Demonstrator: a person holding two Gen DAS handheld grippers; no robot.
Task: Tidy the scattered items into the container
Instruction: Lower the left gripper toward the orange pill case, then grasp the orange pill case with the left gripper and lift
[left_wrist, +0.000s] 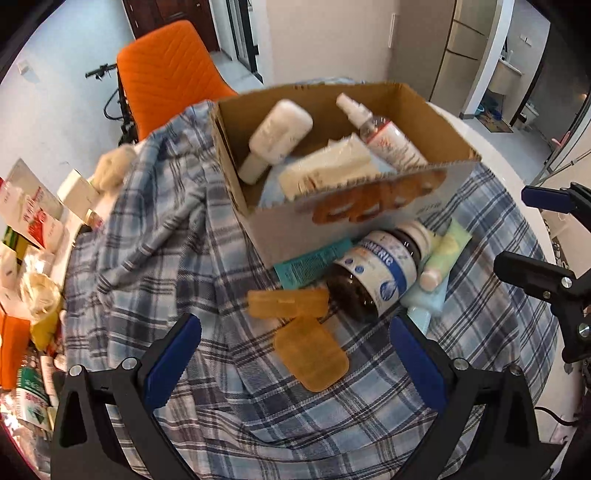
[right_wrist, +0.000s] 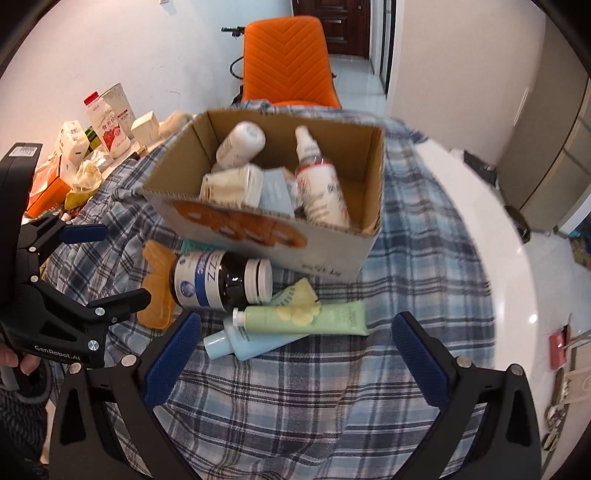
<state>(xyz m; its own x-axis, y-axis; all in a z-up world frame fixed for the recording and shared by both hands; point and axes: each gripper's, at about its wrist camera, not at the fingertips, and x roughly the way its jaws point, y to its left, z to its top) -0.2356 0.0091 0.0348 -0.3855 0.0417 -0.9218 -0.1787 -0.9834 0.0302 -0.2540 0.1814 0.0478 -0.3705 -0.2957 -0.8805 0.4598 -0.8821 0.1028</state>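
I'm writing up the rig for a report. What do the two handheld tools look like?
Both match: the left tool and right tool have black angular frames, silver screws at the joints, and two fingers faced with textured blue pads. The right wrist view shows white "GenRobot.AI" lettering on the left tool's body and a thin black cable at the right side.

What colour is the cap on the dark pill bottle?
White, on the dark pill bottle; clearest in the right wrist view.
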